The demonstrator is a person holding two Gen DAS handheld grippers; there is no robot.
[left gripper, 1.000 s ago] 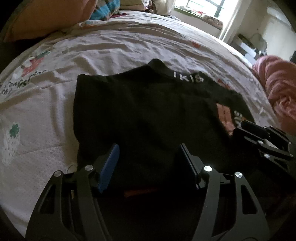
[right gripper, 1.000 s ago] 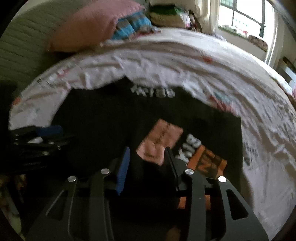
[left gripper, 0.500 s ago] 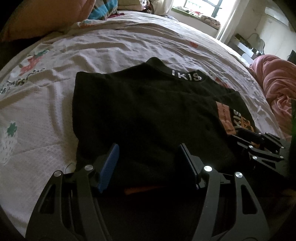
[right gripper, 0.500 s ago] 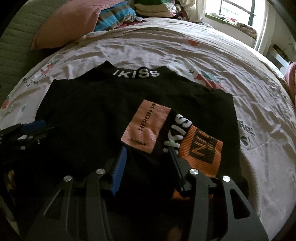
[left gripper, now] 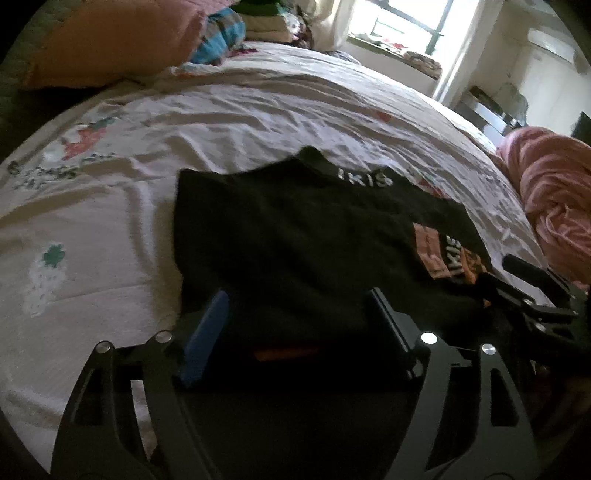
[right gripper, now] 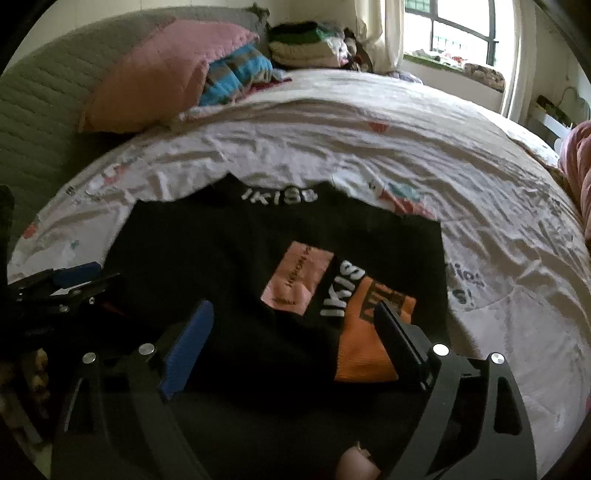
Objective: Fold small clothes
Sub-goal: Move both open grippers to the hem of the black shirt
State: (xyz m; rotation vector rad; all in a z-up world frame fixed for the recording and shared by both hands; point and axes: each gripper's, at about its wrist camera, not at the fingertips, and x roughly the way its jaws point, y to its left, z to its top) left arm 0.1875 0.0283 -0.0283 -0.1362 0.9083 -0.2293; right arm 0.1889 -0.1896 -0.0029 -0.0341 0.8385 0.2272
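Observation:
A black garment [left gripper: 295, 243] with white "IKISS" lettering and pink and orange patches lies partly folded on the white bed sheet [left gripper: 110, 221]; it also shows in the right wrist view [right gripper: 229, 266]. My left gripper [left gripper: 295, 314] is open and empty, its fingers over the garment's near edge. My right gripper [right gripper: 295, 325] is open and empty, its fingers spread over the orange patch [right gripper: 369, 354] and the black cloth. The right gripper shows at the right of the left wrist view [left gripper: 532, 295], and the left gripper at the left of the right wrist view [right gripper: 62, 288].
A pink pillow [right gripper: 162, 77] and a striped blue cloth [right gripper: 236, 77] lie at the bed's head, with folded clothes [right gripper: 303, 48] behind. A pink blanket [left gripper: 554, 199] is heaped at the bed's right edge. A window [right gripper: 461, 29] is at the far side.
My right gripper has opened wider and drawn back a little from the garment. My left gripper stays open and has barely moved. The garment lies as before.

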